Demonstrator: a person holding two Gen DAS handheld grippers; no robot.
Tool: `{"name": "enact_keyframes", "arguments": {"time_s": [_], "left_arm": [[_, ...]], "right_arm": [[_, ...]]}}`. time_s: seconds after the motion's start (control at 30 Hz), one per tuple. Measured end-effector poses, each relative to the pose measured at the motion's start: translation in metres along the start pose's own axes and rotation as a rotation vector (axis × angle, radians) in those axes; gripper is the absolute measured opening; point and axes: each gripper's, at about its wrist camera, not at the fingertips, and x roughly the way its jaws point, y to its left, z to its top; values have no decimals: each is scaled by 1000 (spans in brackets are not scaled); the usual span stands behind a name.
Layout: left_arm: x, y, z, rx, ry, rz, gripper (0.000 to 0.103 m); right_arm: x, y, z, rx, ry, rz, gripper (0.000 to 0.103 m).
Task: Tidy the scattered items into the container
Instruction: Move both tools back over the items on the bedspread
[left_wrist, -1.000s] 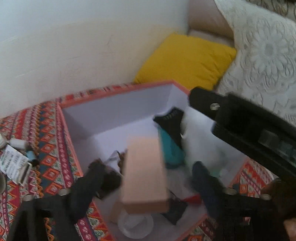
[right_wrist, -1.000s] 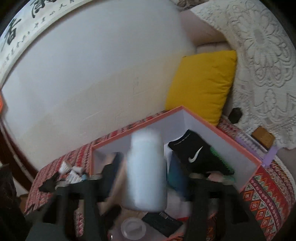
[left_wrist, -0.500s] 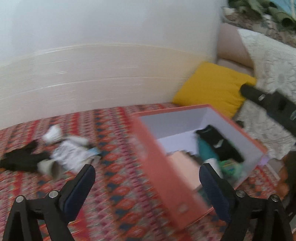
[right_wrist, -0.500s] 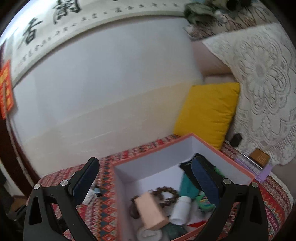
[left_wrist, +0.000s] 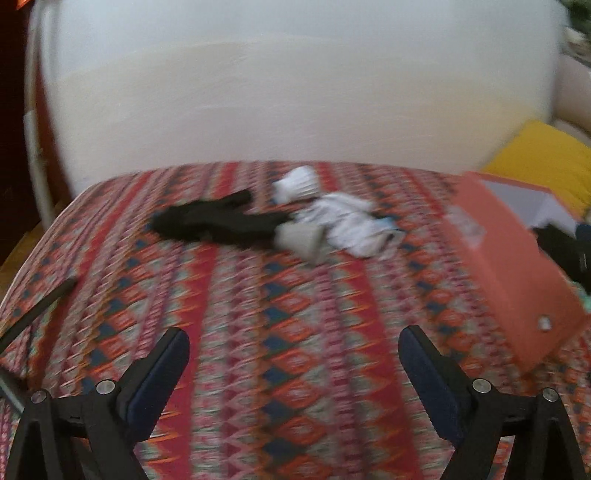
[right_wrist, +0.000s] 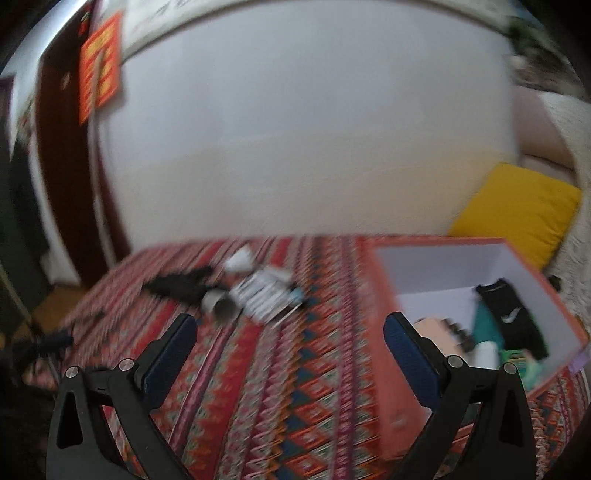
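Note:
Both views are motion-blurred. An orange box (left_wrist: 517, 266) (right_wrist: 391, 354) stands at the right on a patterned cloth. Inside it I see a peach box (right_wrist: 437, 334), a white bottle (right_wrist: 485, 354), a black sock (right_wrist: 517, 317) and a teal item (right_wrist: 487, 326). Loose items lie farther back on the cloth: a black sock (left_wrist: 218, 223) (right_wrist: 177, 284), a grey roll (left_wrist: 301, 240) (right_wrist: 219, 304), a white printed packet (left_wrist: 351, 225) (right_wrist: 264, 293) and a small white piece (left_wrist: 297, 182) (right_wrist: 240, 260). My left gripper (left_wrist: 293, 349) is open and empty above the cloth. My right gripper (right_wrist: 290, 334) is open and empty too.
A yellow cushion (right_wrist: 517, 210) (left_wrist: 543, 162) leans behind the box, next to a lace-covered sofa (right_wrist: 569, 125). A pale wall (left_wrist: 295, 92) runs along the far edge of the cloth. A dark rod (left_wrist: 37, 306) lies at the left edge. A dark door frame (right_wrist: 55, 147) stands left.
One second ago the left gripper held the peach box and the right the white bottle over the box; both let go. Both grippers have since swung left toward the scattered items, open.

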Motion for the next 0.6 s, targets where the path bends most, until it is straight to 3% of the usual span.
{"name": "enact_keyframes", "arguments": {"time_s": [0.23, 0.37, 0.6], "left_arm": [[50, 60, -5, -27, 84, 45, 95], [81, 77, 1, -2, 118, 63, 95], [146, 82, 36, 90, 136, 103, 95]], "right_arm": [[51, 84, -31, -209, 76, 56, 103], [79, 109, -36, -264, 101, 63, 102], [156, 102, -26, -184, 183, 83, 102]]}}
